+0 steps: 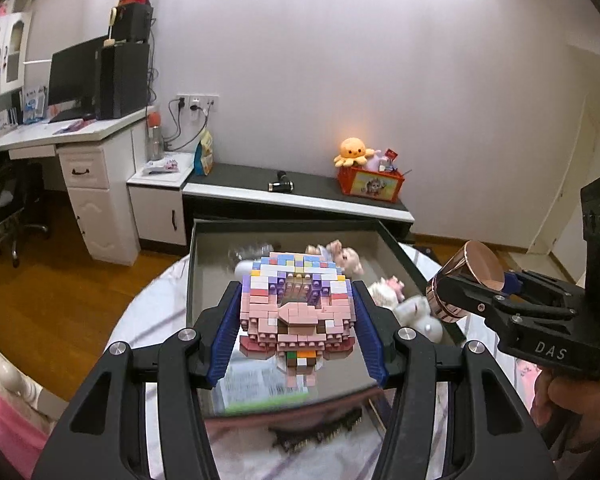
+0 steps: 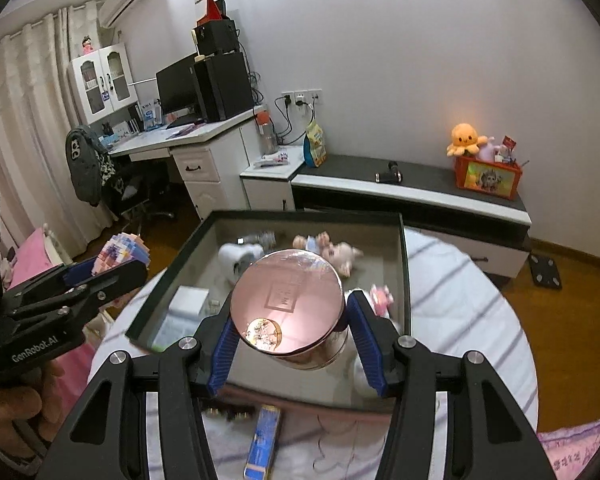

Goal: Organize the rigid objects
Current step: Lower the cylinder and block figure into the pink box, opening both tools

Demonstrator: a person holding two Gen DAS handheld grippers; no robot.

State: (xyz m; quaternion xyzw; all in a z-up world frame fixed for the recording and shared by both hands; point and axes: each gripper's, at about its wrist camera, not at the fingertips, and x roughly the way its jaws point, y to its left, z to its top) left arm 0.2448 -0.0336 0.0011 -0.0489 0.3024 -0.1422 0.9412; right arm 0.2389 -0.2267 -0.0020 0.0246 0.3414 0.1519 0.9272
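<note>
Left wrist view — my left tool (image 1: 298, 322) clamps the brick figure (image 1: 298, 304) above the dark tray (image 1: 396, 246); a loose pinch could shed bricks

Right wrist view — my right tool (image 2: 288, 332) grips the rose-gold jar (image 2: 290, 308) over the same tray (image 2: 402, 264); its smooth wall may slip onto the toys below

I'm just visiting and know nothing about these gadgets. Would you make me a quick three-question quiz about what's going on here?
1. True or false: both grippers are holding something.
2. What does the left gripper hold? A) plush octopus B) brick-built toy C) bottle
3. Fill in: the right gripper grips a shiny pink ____ above the dark tray.

Key:
1. True.
2. B, the brick-built toy.
3. Round tin.
</note>
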